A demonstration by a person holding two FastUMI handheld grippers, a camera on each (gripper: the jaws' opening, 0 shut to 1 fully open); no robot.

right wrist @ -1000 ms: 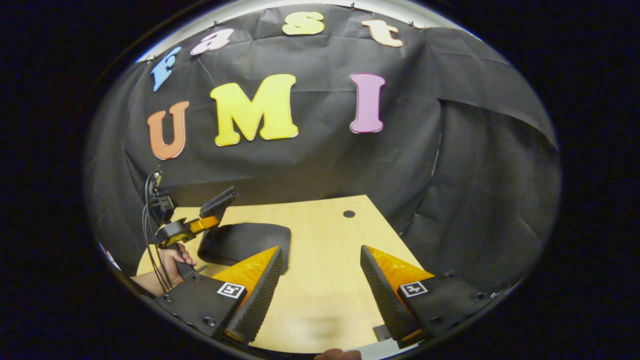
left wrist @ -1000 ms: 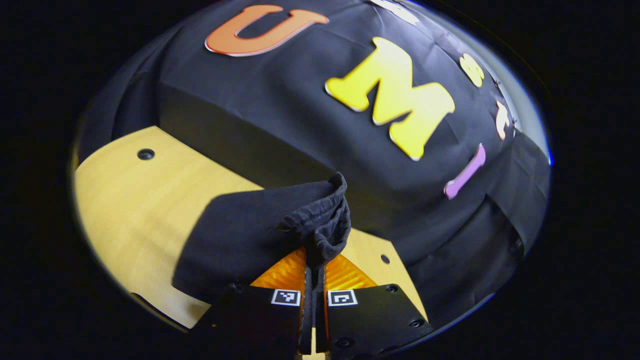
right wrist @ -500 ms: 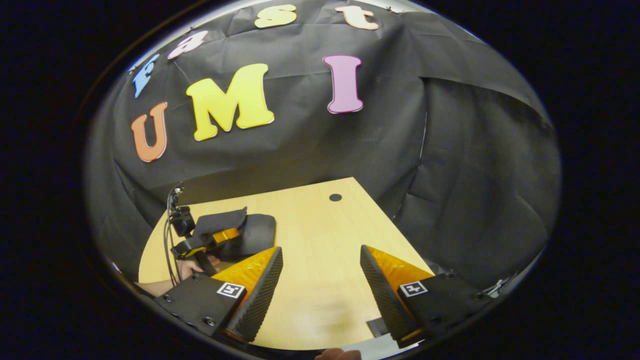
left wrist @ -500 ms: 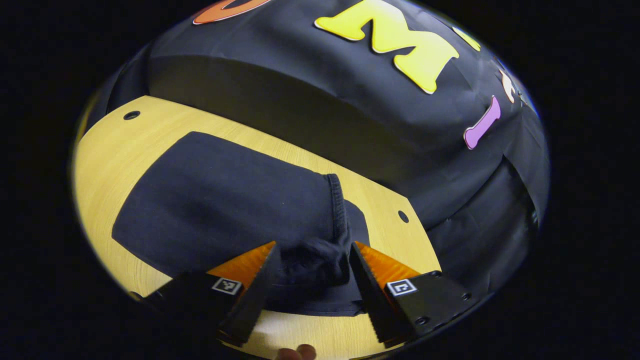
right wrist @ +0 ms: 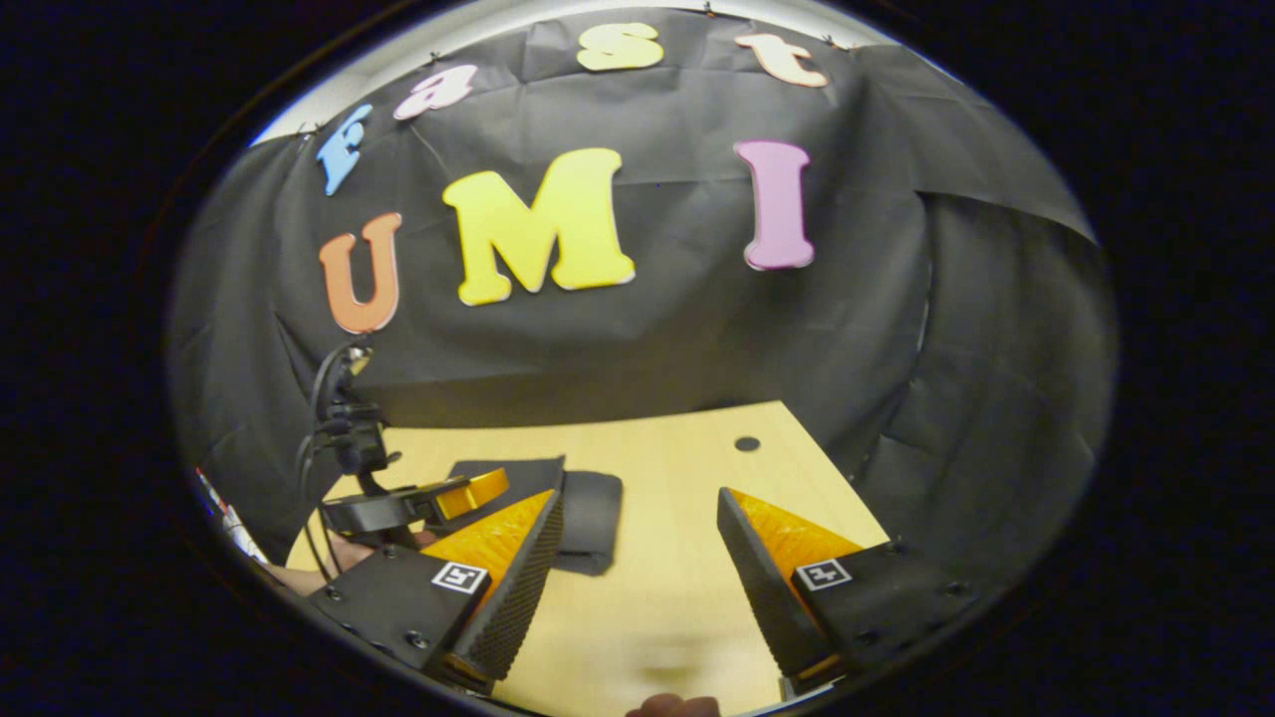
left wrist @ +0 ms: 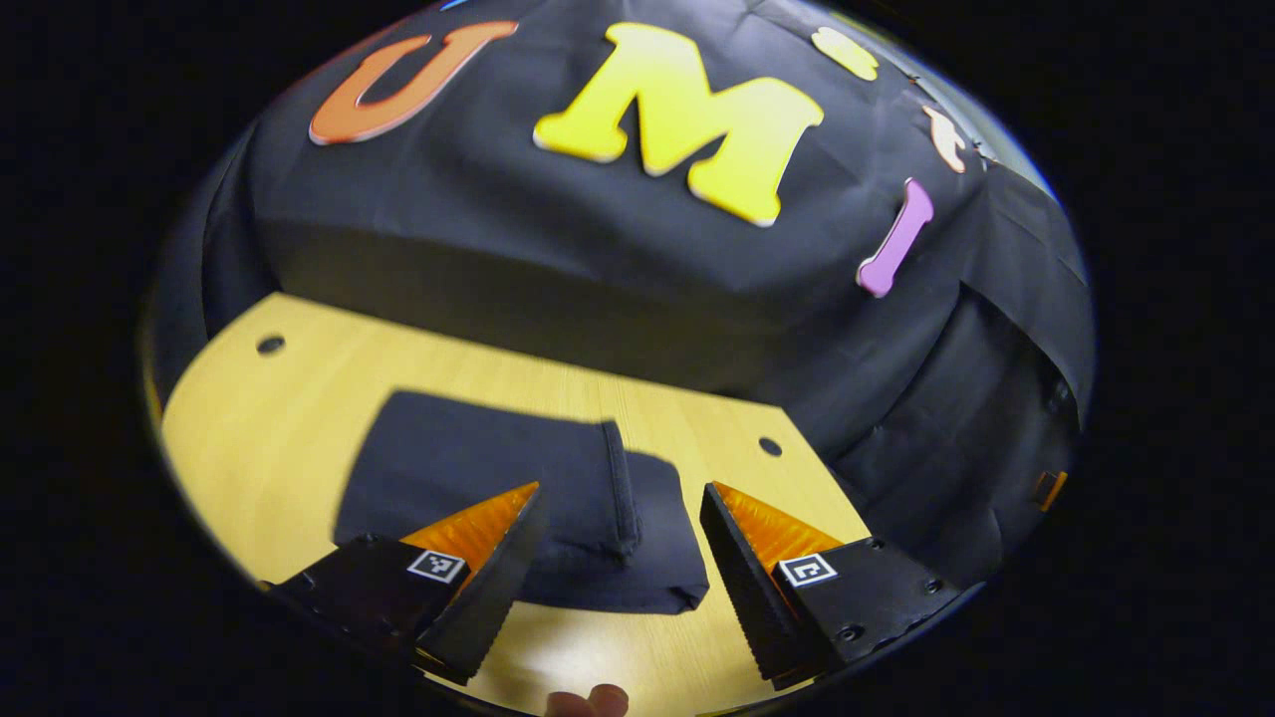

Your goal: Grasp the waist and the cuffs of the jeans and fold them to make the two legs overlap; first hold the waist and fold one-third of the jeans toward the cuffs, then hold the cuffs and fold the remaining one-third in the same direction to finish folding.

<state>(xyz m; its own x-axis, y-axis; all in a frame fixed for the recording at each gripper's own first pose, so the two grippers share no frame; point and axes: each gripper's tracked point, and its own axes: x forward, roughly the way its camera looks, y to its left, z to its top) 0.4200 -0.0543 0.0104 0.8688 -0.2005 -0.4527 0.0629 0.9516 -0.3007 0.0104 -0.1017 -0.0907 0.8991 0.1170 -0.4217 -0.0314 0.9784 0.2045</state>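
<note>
- The jeans [left wrist: 498,478] lie folded into a flat dark bundle on the light wooden desk [left wrist: 269,428]. In the left gripper view the bundle sits low and a little toward 7 o'clock from the middle of the picture.
- In that view the bundle's long axis runs roughly from 9 o'clock to 3 o'clock, tilted slightly down at the 3 o'clock end.
- A thick hemmed edge [left wrist: 623,493] crosses the top layer, running from about 12 o'clock down to 6 o'clock. A lower layer sticks out past it toward 3 o'clock and ends in a corner near the desk's near side.
- The left tool [left wrist: 618,583] hangs just above the near end of the bundle. Its two orange-faced fingers [left wrist: 488,518] are spread wide on either side of the hemmed edge and hold nothing. Whether they touch the cloth cannot be told.
- A fingertip of the person's hand [left wrist: 588,700] peeks in at 6 o'clock in the left gripper view.
- In the right gripper view the jeans [right wrist: 588,508] lie toward 8 o'clock of the middle, partly hidden behind the near left finger.
- The right tool [right wrist: 637,588] is over bare desk [right wrist: 677,478], well apart from the jeans. Its fingers are spread wide and empty.
- Also in the right gripper view, the left tool [right wrist: 468,493] shows at about 8 o'clock, beside the far end of the bundle, with cables rising behind it.
- A small round hole [right wrist: 746,443] marks the desk toward its far edge, at about 1 o'clock from the jeans.
</note>
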